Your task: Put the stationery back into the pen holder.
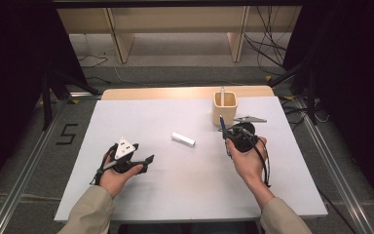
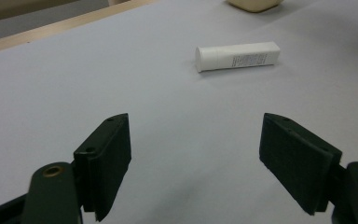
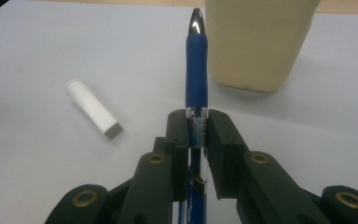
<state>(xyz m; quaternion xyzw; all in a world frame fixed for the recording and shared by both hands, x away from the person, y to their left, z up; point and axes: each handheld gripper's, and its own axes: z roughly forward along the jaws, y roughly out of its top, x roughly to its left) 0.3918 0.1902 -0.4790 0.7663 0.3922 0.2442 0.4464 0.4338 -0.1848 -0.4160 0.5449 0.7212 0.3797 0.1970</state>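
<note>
Toward the counter's [image 1: 126,195] left edge, the left claw [image 1: 143,161] rests low with its jaws spread wide and nothing between them, aimed across the sheet at the white tube [image 1: 183,139], which lies on its side near the middle. Right of that, the right claw [image 1: 222,127] is clenched on a blue pen [image 3: 196,79], tip pointing forward and up, just short of the beige cup [image 1: 224,106] that stands near the far edge with a white stick in it. The likely aim is dropping the pen into that cup. The grip sits low on the barrel, so the pen may pivot, its tip may catch the cup's rim, and the light cup could tip over.
</note>
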